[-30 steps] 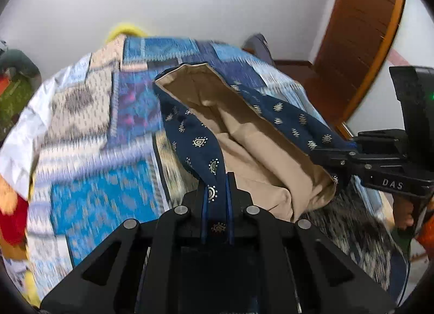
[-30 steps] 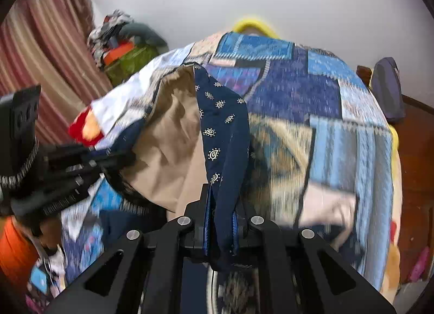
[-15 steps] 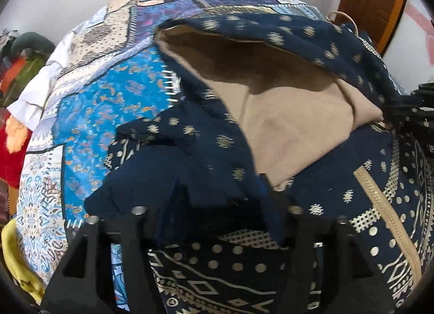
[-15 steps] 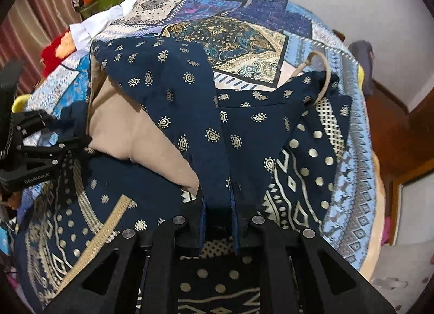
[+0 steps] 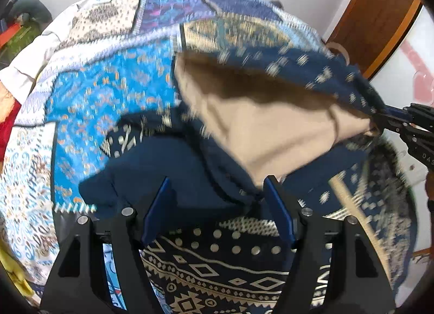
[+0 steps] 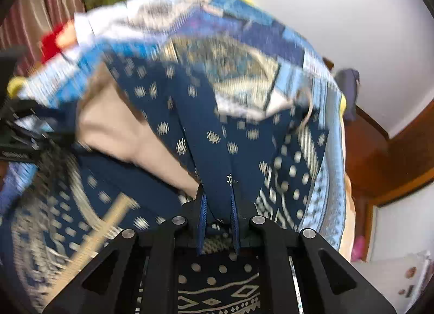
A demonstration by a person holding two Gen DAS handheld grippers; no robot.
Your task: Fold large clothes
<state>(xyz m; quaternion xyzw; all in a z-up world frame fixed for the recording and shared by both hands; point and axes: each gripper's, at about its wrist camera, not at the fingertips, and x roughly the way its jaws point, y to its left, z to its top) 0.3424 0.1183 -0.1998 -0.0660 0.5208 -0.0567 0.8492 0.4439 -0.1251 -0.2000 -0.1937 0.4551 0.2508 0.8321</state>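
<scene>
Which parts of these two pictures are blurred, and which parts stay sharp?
Left wrist view: the left tongs are sharp, while the quilt and the garment's lifted fold are smeared by motion. Right wrist view: the right tongs are sharp, the bed behind is strongly streaked; both views bend at the fisheye rim.

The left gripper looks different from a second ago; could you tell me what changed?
The left gripper has let go of the garment and stands open; the released corner has dropped onto the bedspread. The right gripper stays shut on its edge.
</scene>
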